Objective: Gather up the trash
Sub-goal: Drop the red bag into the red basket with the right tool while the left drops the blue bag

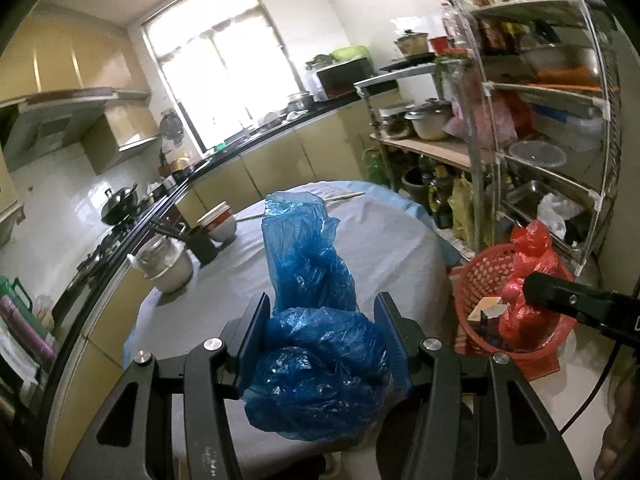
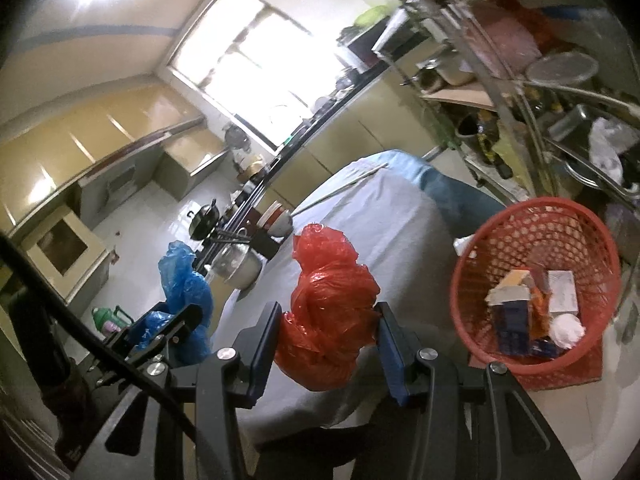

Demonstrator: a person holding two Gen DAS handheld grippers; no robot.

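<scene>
A crumpled blue plastic bag [image 1: 316, 320] is pinched between the pads of my left gripper [image 1: 322, 304], which is shut on it above the table's near edge. My right gripper [image 2: 328, 312] is shut on a crumpled red plastic bag [image 2: 328, 320]. A red mesh basket [image 2: 592, 240] with boxes and paper scraps inside stands on the floor to the right of the table. In the left wrist view the right gripper [image 1: 532, 290] holds the red bag [image 1: 528, 280] over that basket [image 1: 480, 272]. The right wrist view also shows the blue bag [image 2: 184, 280] and the left gripper [image 2: 184, 320] at the left.
A table under a pale cloth [image 1: 380, 240] carries stacked bowls [image 1: 218, 220], a lidded pot [image 1: 166, 264], a dark holder and chopsticks [image 1: 344, 197]. A metal rack [image 1: 540, 120] crowded with pots and bottles stands behind the basket. A kitchen counter [image 1: 260, 140] runs along the left.
</scene>
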